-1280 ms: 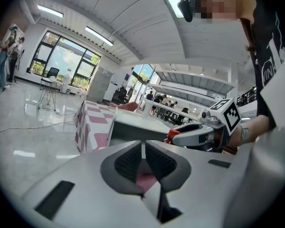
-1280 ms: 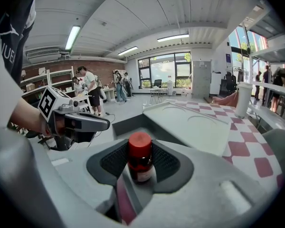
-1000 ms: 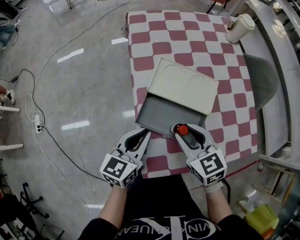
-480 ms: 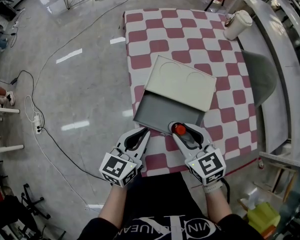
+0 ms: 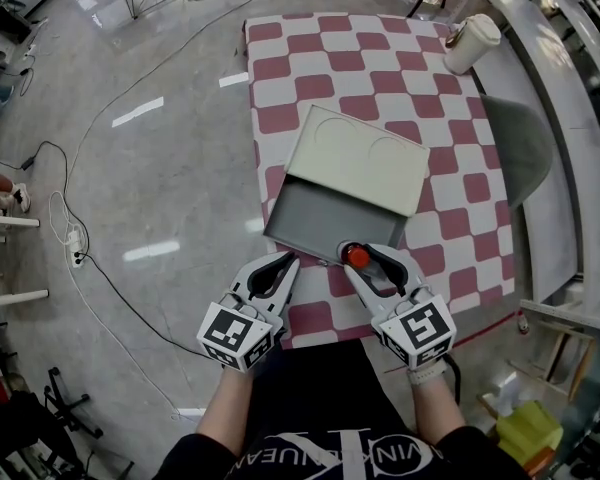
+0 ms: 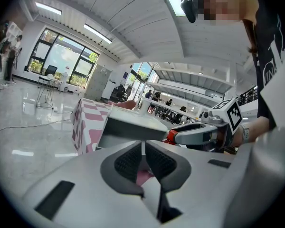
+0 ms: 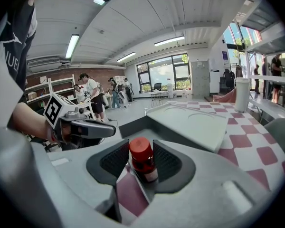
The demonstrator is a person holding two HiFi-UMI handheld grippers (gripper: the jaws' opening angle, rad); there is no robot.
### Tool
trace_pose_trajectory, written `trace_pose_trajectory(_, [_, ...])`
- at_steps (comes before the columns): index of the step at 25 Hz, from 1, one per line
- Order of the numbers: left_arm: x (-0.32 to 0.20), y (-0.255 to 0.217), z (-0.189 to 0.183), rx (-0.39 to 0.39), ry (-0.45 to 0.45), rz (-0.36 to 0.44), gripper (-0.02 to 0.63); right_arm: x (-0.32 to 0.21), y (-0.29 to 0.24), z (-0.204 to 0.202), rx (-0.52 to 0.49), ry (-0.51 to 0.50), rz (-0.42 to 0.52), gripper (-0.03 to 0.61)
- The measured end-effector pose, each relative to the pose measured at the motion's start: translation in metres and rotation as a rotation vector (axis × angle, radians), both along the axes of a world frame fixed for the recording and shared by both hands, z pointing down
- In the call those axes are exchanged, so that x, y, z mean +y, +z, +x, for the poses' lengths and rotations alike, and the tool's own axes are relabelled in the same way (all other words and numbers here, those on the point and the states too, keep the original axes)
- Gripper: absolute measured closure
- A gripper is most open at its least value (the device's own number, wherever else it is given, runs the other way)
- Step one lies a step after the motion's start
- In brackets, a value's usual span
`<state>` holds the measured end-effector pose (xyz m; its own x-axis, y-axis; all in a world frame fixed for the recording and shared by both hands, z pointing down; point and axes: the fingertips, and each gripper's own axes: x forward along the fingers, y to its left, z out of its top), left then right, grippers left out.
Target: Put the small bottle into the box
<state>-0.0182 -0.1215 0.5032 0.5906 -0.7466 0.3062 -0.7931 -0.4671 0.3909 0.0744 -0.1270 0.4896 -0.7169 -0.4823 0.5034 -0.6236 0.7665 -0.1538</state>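
Note:
A small bottle with a red cap stands upright between the jaws of my right gripper, which is shut on it just at the near edge of the box. In the right gripper view the bottle fills the gap between the dark pads. The grey box lies on the checked table, its near half uncovered. Its pale lid rests over the far half. My left gripper hovers at the box's near left corner, jaws shut with nothing between them.
The red-and-white checked table ends just under both grippers. A white cup stands at its far right corner. A grey chair sits at the right edge. Cables run over the floor at left.
My right gripper has carried the bottle slightly forward and left, up to the box's near edge. The left gripper has barely moved.

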Motion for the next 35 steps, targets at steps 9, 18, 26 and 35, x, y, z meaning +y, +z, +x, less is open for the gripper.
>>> trace_pose_trajectory(9, [0.002,-0.007,0.003,0.001,0.003,0.009,0.584,0.001,-0.012,0.005,-0.076,0.011,0.001,0.431])
trace_pose_trajectory(18, [0.002,-0.02,0.0,-0.004,-0.009,0.033,0.584,-0.002,-0.032,0.016,-0.148,0.063,0.042,0.431])
trace_pose_trajectory(26, [0.001,-0.03,-0.003,-0.012,-0.021,0.056,0.584,-0.002,-0.033,0.023,-0.217,0.117,0.001,0.48])
trace_pose_trajectory(35, [-0.004,-0.044,-0.01,-0.027,-0.038,0.086,0.584,-0.009,-0.041,0.037,-0.247,0.185,-0.01,0.569])
